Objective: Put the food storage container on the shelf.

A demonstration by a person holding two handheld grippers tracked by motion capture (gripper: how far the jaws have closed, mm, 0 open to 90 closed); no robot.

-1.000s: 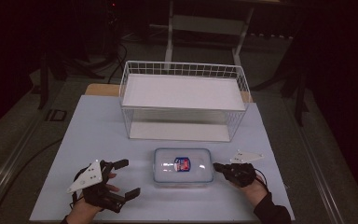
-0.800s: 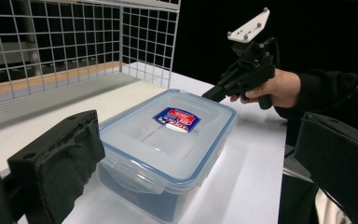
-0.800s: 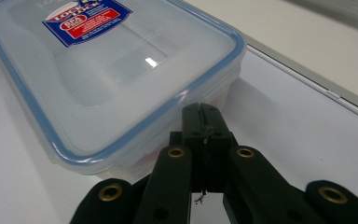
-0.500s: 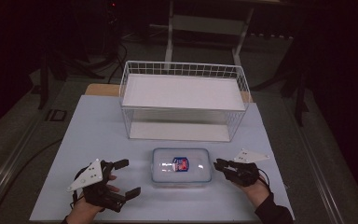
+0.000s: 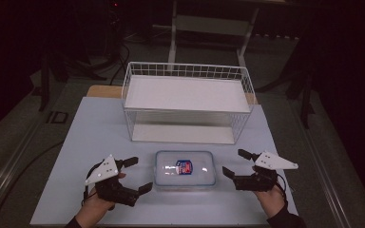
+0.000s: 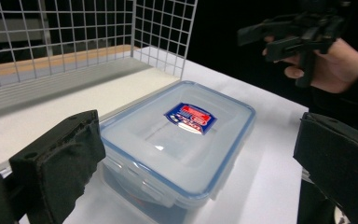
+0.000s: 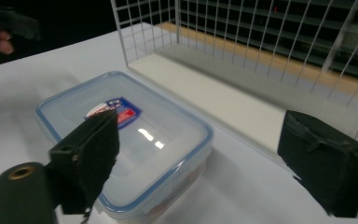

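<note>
Now both tools gape, nothing clamped: left tool (image 5: 133, 175) & right tool (image 5: 240, 164), just opened, flank the container (image 5: 185, 169). Uneven squeeze could skid it across the bench (image 5: 90, 137).

The white table (image 5: 100, 142) carries a wire basket (image 5: 187, 102) and a lidded box (image 5: 185, 169).

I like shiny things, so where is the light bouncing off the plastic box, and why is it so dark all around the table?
High view: the room behind is unlit, while the white table glows. Left gripper view: a small white glint sits on the lidded plastic box, and the near claw pads look soft. Right gripper view: brighter streaks of glare lie beside the box's label.
</note>
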